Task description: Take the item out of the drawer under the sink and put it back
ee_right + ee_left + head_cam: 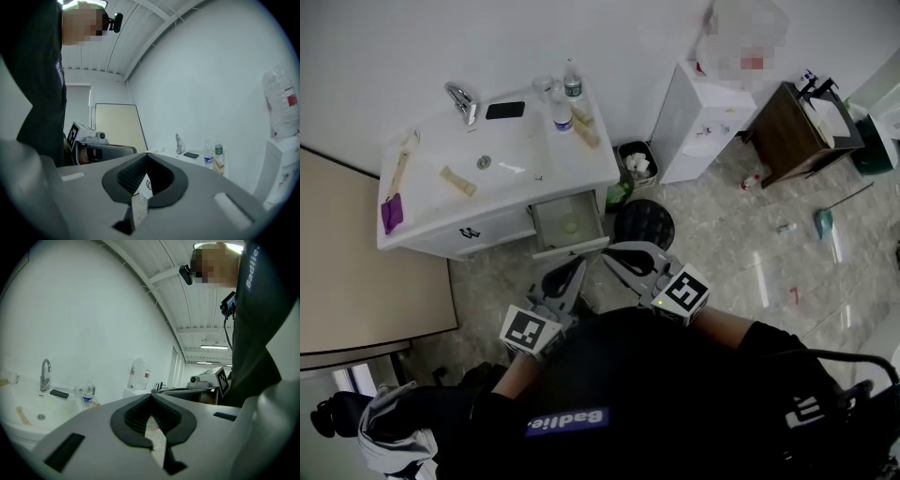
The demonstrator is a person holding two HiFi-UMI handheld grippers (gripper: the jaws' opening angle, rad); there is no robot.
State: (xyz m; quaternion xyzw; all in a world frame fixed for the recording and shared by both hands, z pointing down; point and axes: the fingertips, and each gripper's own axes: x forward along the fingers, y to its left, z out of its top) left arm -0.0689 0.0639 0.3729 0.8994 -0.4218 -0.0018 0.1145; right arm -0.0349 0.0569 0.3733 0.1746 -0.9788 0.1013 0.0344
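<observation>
The white vanity [431, 234] stands against the wall with its right-hand drawer [572, 247] pulled open. A small pale green item [571, 226] lies on the drawer's floor. My left gripper [577, 267] and right gripper [611, 255] are held side by side close to my body, just short of the drawer front and pointing toward it. Both have their jaws together with nothing between them. In the left gripper view the left gripper [151, 397] points over the sink top. In the right gripper view the right gripper [146, 157] looks the same way.
On the sink top are a faucet [462, 101], a black phone [504, 110], two water bottles [562, 114], brushes and a purple cloth [391, 213]. A waste bin [636, 165] and a black stool [643, 223] stand right of the drawer. A white cabinet [698, 122] is farther right.
</observation>
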